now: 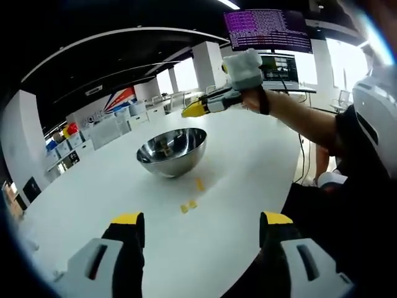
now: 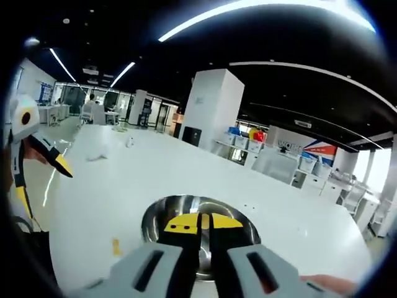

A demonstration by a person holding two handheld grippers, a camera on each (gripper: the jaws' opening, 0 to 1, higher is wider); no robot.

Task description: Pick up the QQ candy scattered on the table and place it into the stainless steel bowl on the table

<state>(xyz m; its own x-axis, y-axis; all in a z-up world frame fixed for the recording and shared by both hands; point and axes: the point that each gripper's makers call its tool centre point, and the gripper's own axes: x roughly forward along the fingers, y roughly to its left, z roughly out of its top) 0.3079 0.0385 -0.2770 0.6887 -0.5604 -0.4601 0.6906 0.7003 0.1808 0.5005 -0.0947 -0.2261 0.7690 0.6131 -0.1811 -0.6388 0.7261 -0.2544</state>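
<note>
R tool (image 2: 200,222) hangs over steel bowl (image 2: 200,233), jaws pinched near-shut on a candy; L tool (image 1: 201,218) gapes wide above desk (image 1: 236,167) candies (image 1: 188,205). Small, light, prob. slippery; pinch across middle.

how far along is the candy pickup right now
Partly done. Done: yellowish pieces seem to lie inside the stainless steel bowl, though the reflections make that uncertain. In hand: the right gripper hangs over the bowl with its jaws together; whether a candy is pinched between them cannot be told. Left: about three yellow candies lie on the white table near the bowl, and the left gripper is open, holding nothing.
</note>
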